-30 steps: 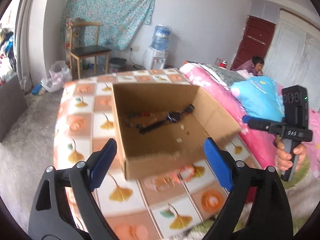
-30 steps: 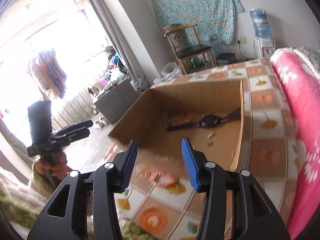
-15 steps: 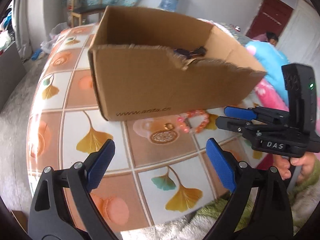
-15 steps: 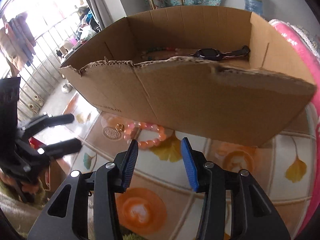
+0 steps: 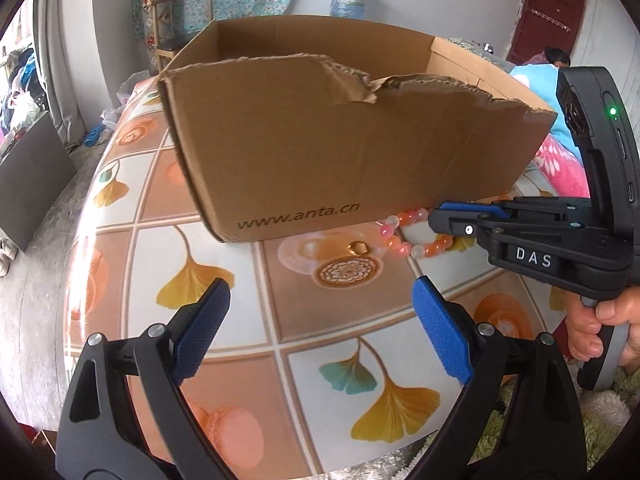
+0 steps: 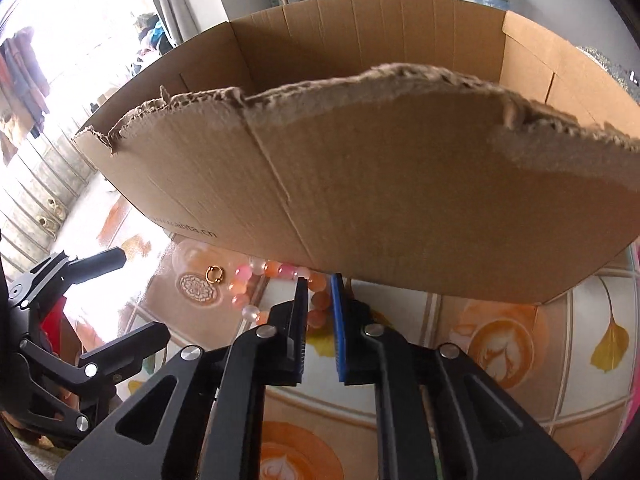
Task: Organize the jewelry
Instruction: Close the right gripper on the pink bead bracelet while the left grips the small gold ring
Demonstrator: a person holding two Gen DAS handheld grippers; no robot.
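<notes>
Right tool (image 6: 320,280) has lowered and narrowed around the pink-orange bead bracelet (image 6: 256,276) beside the brown cardboard box (image 6: 360,184); grip uncertain; left tool (image 5: 320,312) wide open, empty

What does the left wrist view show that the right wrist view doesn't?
Only the left wrist view shows the right claw from the side, reaching the bead bracelet, and the full www.anta.cn print. Only the right wrist view shows that claw's jaws nearly shut around bracelet beads. Both show the cardboard box, gold ring and open left claw.
</notes>
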